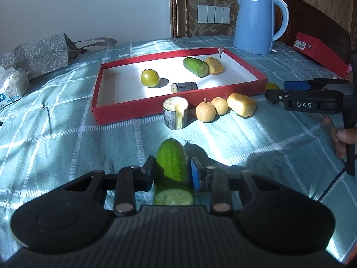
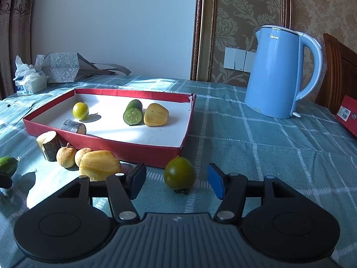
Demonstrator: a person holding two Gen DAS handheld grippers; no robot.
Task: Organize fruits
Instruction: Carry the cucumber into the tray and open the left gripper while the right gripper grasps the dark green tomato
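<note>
A table under a teal checked cloth [image 2: 256, 147], lit by patches of sun, stands against a pale wall and patterned wallpaper. Nearest in the left wrist view, the left gripper [image 1: 172, 174] has its pads pressed to both sides of a cut cucumber half [image 1: 173, 169], cut face toward the camera. Nearest in the right wrist view, the right gripper [image 2: 177, 179] is wide apart and holds nothing; a green tomato [image 2: 179, 175] sits on the cloth between its fingers, touching neither.

At 12 o'clock from the cucumber lies a row on the cloth: a dark-skinned stub with a pale cut top [image 1: 175, 115], two round brown fruits [image 1: 205, 111] [image 1: 219, 105] and a yellow piece [image 1: 241, 107], all just beside the near wall of a shallow red box [image 1: 142, 109].

Inside the box lie a yellow-green tomato [image 1: 149, 78], a second dark stub [image 1: 184, 87], and another cucumber piece [image 1: 196, 67] touching a yellow piece [image 1: 214, 65].

Farther off, at 1 o'clock, stands a blue kettle [image 1: 256, 22]; at 10 o'clock lie a tissue pack [image 1: 13, 84] and a grey patterned bag [image 1: 38, 54].
</note>
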